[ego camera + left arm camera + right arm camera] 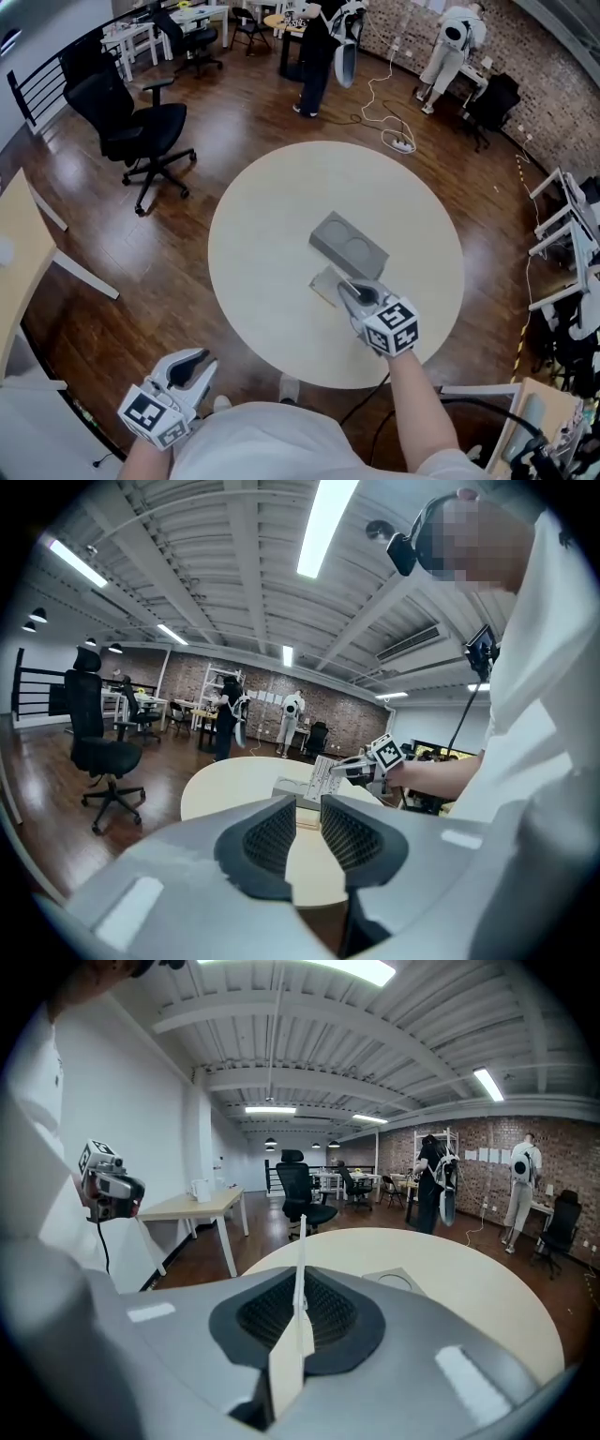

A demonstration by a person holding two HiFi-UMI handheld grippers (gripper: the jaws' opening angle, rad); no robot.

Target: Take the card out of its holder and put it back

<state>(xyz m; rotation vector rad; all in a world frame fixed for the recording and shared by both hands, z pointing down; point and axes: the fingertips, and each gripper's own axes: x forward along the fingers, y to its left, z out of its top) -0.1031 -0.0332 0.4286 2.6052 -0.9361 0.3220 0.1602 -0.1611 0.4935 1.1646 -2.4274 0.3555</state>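
Pinching the card (299,1241) edge-on in the right gripper (352,292), jaws pressing together on its two faces. Standing upright in the clamp, with the top edge rising clear above the pad tips and the lower part running back between the pads toward the camera. Sitting fully out of the grey holder (349,246), just beside that block's near-left edge in the head view, over the round table (253,281). Showing in the left gripper view as a pale printed sheet held on end at the jaw tips, close to the holder. Leaving unclear whether the card's lower edge is touching the tabletop. Lying flat near the table's middle, two round recesses facing up, ahead and right of the closed jaws in the right gripper view: the holder. Hanging low at the left beyond the table rim, near the body: the left gripper (190,368), jaws standing slightly apart, nothing between the pads. Standing well apart on the wooden floor: a black office chair (141,122).
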